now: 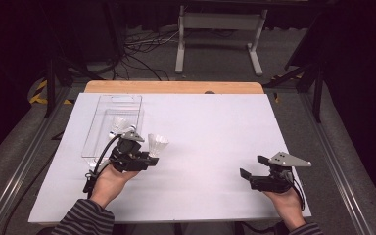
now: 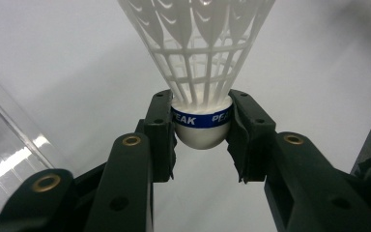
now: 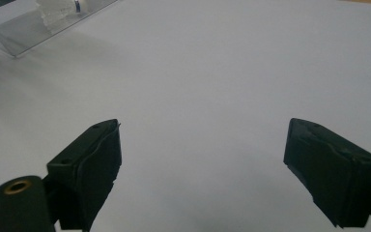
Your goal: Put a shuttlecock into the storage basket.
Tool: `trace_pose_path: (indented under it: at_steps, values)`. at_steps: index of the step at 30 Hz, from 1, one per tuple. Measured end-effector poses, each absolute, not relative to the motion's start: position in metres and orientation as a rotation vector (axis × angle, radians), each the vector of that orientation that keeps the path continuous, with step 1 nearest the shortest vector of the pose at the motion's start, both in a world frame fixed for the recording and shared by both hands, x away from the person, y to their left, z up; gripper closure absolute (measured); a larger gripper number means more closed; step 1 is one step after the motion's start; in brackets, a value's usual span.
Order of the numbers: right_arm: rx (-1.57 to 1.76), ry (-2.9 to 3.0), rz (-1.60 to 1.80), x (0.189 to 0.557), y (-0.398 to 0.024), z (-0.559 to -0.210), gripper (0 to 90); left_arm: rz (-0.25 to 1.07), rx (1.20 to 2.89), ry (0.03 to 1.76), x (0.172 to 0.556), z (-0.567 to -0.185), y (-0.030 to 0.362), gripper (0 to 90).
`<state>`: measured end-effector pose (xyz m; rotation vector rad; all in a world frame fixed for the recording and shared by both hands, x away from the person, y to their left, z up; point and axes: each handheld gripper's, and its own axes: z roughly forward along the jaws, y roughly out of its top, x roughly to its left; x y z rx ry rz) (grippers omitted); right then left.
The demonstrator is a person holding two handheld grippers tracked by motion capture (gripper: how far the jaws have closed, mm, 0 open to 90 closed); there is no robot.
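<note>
Left claw point(image 2: 202, 133) is gripping a shuttlecock point(image 2: 200, 72) by its cork base, jaws partly closed and pressing on both sides of the blue band. Skirt is pointing away from the claw. In the high view the left claw point(image 1: 149, 157) is holding the shuttlecock point(image 1: 157, 144) just above the white worktop point(image 1: 210, 142), just right of a clear tray point(image 1: 104, 128). A second shuttlecock point(image 1: 118, 125) is lying inside that tray.

Right claw point(image 3: 203, 164) is standing wide open, nothing between the jaws, bare worktop point(image 3: 212, 72) under it. In the high view the right claw point(image 1: 252, 166) is sitting near the worktop's front right corner, well apart from the left claw and the tray. Tray corner point(image 3: 38, 26) is showing at top left of the right gripper view.
</note>
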<state>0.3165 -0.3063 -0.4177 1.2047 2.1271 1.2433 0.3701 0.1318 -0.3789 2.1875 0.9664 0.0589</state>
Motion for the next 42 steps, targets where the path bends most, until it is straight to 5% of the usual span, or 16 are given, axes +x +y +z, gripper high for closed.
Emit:
trace_pose_path:
  at_steps: [42]
  values:
    - [1.273,2.049,1.234,0.314,-0.329,-0.436,12.1,0.103,2.111,1.038,0.373,-0.35,0.171,65.1]
